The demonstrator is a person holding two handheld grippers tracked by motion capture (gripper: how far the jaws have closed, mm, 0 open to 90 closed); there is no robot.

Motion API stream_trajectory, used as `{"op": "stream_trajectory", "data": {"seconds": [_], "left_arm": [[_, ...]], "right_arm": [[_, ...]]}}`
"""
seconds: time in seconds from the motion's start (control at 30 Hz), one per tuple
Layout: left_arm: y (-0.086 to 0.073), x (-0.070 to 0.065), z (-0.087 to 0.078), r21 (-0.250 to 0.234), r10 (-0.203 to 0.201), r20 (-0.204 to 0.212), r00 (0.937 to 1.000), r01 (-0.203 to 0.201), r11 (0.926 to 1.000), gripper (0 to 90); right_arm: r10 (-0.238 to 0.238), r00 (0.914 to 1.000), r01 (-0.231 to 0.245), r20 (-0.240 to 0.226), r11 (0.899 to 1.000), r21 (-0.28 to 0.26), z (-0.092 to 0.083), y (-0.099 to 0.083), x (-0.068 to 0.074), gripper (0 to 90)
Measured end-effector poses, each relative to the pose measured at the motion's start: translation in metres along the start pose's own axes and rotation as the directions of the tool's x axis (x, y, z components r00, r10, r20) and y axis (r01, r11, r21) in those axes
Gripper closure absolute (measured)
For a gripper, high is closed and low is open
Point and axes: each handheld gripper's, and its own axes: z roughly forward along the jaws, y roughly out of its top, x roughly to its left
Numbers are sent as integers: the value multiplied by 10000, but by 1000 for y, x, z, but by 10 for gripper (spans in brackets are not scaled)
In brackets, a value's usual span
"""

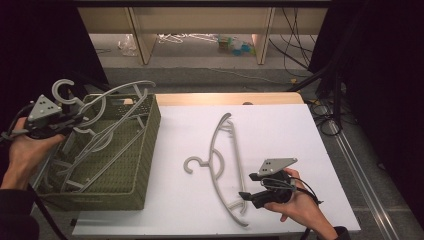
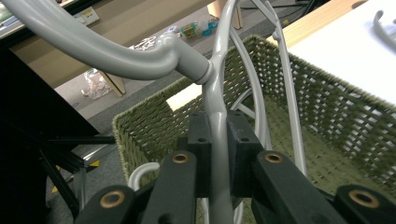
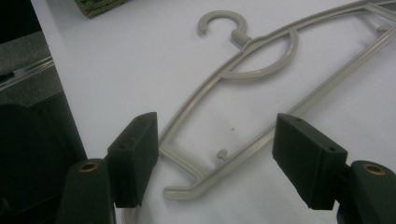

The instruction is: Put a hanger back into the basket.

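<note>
High view: left tongs (image 1: 75,119) clench a grey hanger (image 1: 107,102) over the basket (image 1: 147,150); right tongs (image 1: 243,196) released.

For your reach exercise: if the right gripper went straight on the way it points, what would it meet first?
Probably the hanger on the table: the open right gripper points at its near end, which lies just ahead between the jaws. Depth is uncertain.

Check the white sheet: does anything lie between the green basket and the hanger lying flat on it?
No. In the high view, the strip of white sheet between the woven basket and the flat hanger is bare; the hanger's hook points into it.
</note>
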Motion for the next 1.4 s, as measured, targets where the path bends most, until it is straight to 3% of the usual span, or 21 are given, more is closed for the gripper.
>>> {"op": "stream_trajectory", "data": {"seconds": [0.2,0.43,0.57,0.63,1.07,1.13,1.17,1.27,1.4], "left_arm": [[-13,4,6,356,-155,-113,9998,159,9992,817],[-27,8,12,804,-427,117,9990,416,9959,817],[-31,5,17,1027,-388,318,9987,353,9941,816],[-32,5,17,1465,163,499,9986,-235,9889,816],[-43,-6,43,2360,-93,942,9955,-133,9717,812],[-47,-10,51,2594,-158,867,9961,-73,9657,809],[-48,-11,53,2828,-168,855,9962,-81,9592,810],[-54,-12,59,3289,-529,716,9960,265,9440,809],[-60,-11,62,3617,-828,525,9952,584,9305,804]], "right_arm": [[-22,10000,22,-17,10000,20,0,0,-1,326],[-18,10000,18,-5,10000,13,1,0,-1,326],[-29,10000,29,-24,10000,13,1,-1,-1,326],[-42,10000,42,-24,10000,18,1,-1,-2,326],[-36,10000,37,-77,9999,97,2,-1,-2,325],[-14,10000,13,-14,10000,-25,3,-2,-1,326],[-33,10000,33,-6,10000,-21,4,-2,-1,326],[2,9999,0,-109,9999,158,3,-2,-1,326],[33,9999,-31,-113,9998,189,3,-2,-1,326]]}}
